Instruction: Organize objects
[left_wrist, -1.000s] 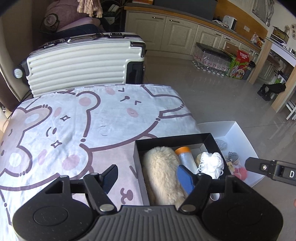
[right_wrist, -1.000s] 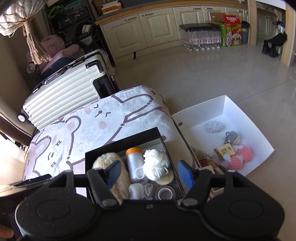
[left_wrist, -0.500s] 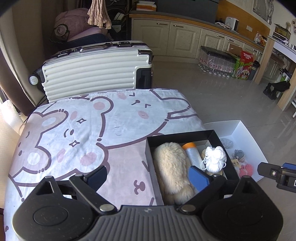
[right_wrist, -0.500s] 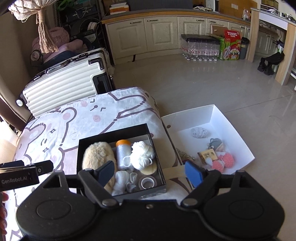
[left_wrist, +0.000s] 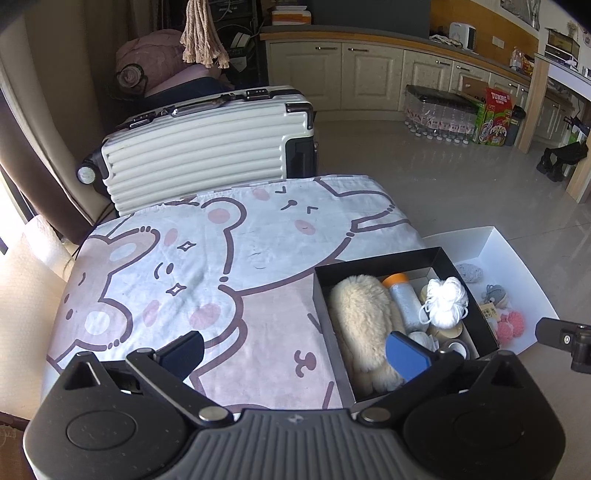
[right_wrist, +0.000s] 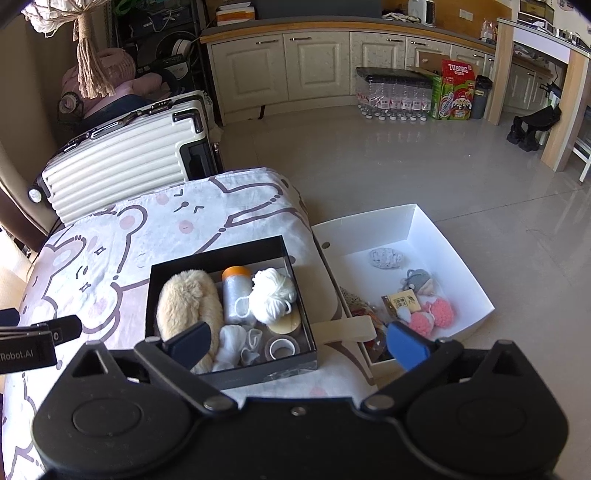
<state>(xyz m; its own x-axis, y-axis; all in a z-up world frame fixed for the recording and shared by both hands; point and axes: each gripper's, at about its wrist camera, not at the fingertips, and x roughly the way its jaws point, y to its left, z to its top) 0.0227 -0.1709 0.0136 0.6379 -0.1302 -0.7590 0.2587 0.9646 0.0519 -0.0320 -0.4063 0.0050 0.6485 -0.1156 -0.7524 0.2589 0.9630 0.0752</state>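
Observation:
A black box (right_wrist: 218, 254) sits at the right edge of a table with a bear-print cloth (left_wrist: 184, 258). It holds a cream fluffy piece (right_wrist: 186, 302), an orange-capped bottle (right_wrist: 233, 291), a white yarn ball (right_wrist: 271, 293), tape rolls (right_wrist: 282, 347) and small white items. The box shows in the left wrist view too (left_wrist: 373, 260). My left gripper (left_wrist: 293, 350) is open and empty, high above the table's near edge. My right gripper (right_wrist: 297, 341) is open and empty, above the box's near right corner.
A white tray (right_wrist: 461, 266) on the floor right of the table holds pink pompoms (right_wrist: 432, 317), a grey knit piece (right_wrist: 386, 257) and small trinkets. A cream suitcase (left_wrist: 207, 147) stands behind the table. Cabinets, bottled water and a Tuborg carton (right_wrist: 456, 94) line the far wall.
Both grippers have pulled back and risen, so more of the table, box and tray shows. Both jaws have opened wider. Nothing in the box or tray has moved.

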